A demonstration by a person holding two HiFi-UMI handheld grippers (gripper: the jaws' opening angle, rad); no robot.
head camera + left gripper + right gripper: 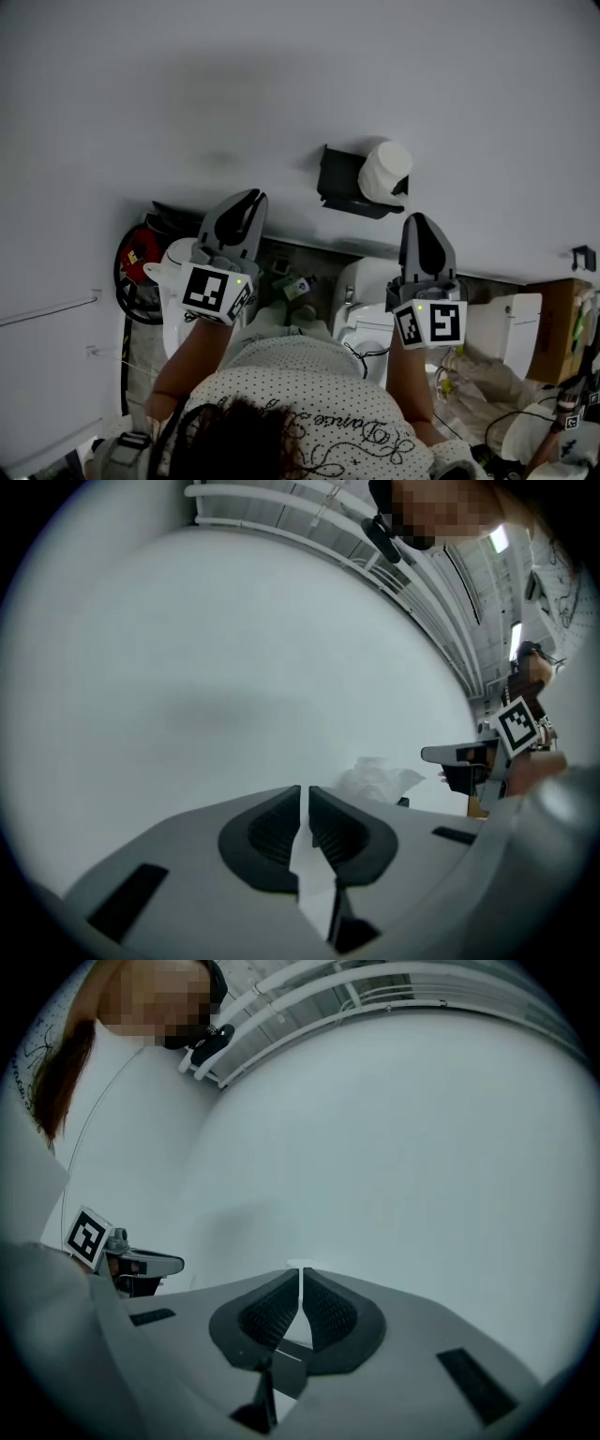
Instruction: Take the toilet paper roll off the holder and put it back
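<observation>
A white toilet paper roll point(385, 171) sits on a black holder point(342, 181) fixed to the white wall. My left gripper point(246, 202) points at the wall, below and left of the holder, with its jaws shut and nothing between them. My right gripper point(419, 223) is just below the roll, also shut and empty. Neither gripper touches the roll. In the left gripper view the roll's crumpled paper point(380, 778) shows just past my closed jaws point(304, 794). The right gripper view shows only bare wall beyond its closed jaws point(301, 1274).
Below the grippers stand a white toilet point(370, 323) and a white tank point(173, 281). A red device with black cables point(134, 255) is at the left. A cardboard box point(555, 328) and cluttered cables are at the right. A person's patterned shirt point(309, 412) fills the bottom.
</observation>
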